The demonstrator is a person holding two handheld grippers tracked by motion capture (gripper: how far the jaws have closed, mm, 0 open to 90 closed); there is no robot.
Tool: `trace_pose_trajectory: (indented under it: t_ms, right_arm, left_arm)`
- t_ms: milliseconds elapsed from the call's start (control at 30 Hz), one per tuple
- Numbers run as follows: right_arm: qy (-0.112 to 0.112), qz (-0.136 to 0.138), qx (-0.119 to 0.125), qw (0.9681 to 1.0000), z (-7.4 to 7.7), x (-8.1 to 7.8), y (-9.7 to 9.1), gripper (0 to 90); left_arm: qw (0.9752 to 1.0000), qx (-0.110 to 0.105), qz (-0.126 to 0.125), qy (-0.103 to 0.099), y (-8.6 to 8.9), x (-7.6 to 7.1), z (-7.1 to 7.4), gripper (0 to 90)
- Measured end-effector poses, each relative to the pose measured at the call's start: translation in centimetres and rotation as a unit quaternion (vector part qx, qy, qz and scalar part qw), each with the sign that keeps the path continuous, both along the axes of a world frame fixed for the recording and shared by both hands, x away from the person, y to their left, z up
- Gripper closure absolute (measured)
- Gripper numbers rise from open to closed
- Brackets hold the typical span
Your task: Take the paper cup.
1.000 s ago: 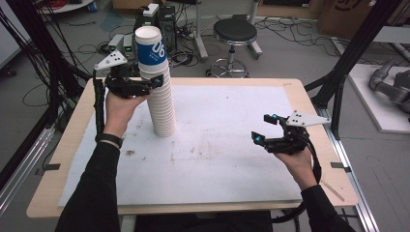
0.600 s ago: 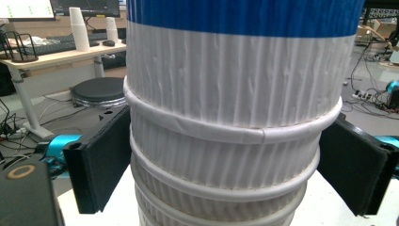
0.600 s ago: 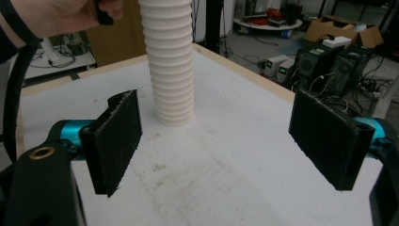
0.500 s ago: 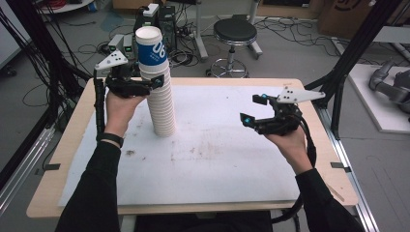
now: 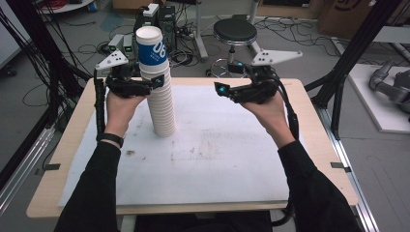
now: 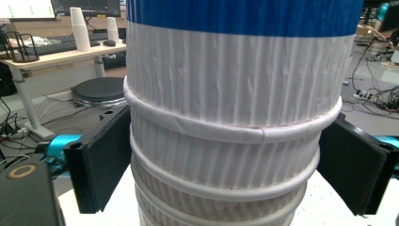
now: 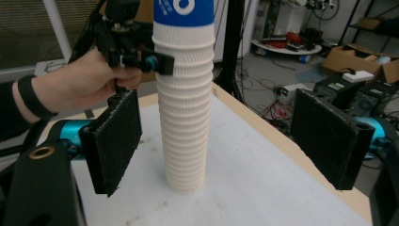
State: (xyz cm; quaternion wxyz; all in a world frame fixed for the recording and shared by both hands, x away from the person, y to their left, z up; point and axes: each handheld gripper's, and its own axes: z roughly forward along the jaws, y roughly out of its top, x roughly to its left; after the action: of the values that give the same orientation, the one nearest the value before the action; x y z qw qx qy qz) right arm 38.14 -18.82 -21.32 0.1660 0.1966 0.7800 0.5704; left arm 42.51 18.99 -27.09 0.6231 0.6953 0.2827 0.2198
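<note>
A white mat (image 5: pixel 217 164) covers most of the wooden table (image 5: pixel 319 159), and the person's two dark sleeves come in over its near edge.

On the left half of the mat stands a tall stack of ribbed white paper cups (image 5: pixel 159 96); it is upright, with its base on the mat. The top cup (image 5: pixel 151 46) has a blue band with white print.

The left gripper (image 5: pixel 153 83) is held level against the upper part of the stack, just below the blue cup. In the left gripper view its two black pads (image 6: pixel 101 165) flank the stack (image 6: pixel 226 141), one on each side, touching or nearly touching the rolled rims. Its jaws have just been closing a little around the cups, and they clasp the stack.

The right gripper (image 5: pixel 223 91) hangs in the air above the middle of the table, to the right of the stack and apart from it, pointing left toward it. In the right gripper view its jaws stand wide apart with nothing between the pads (image 7: pixel 117 136); the stack (image 7: pixel 184 117) and the left hand (image 7: pixel 80 84) lie beyond them.

Past the far edge of the table, a round black stool (image 5: pixel 235 33) stands on the floor among cables.
</note>
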Motion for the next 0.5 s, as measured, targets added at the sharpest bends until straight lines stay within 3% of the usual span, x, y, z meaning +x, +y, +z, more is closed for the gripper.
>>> trace_pose_trajectory:
  t_ms: [267,500]
  right_arm:
    - [0.012,0.023,0.015,0.9995,2.0,2.2,4.3,17.8]
    - [0.014,0.033,0.019,0.9992,3.6,3.1,7.3,17.8]
  left_arm:
    - [1.0,0.001,0.0,0.0,0.0,0.0,0.0,11.0]
    - [1.0,0.002,0.0,0.0,0.0,-0.1,0.0,11.1]
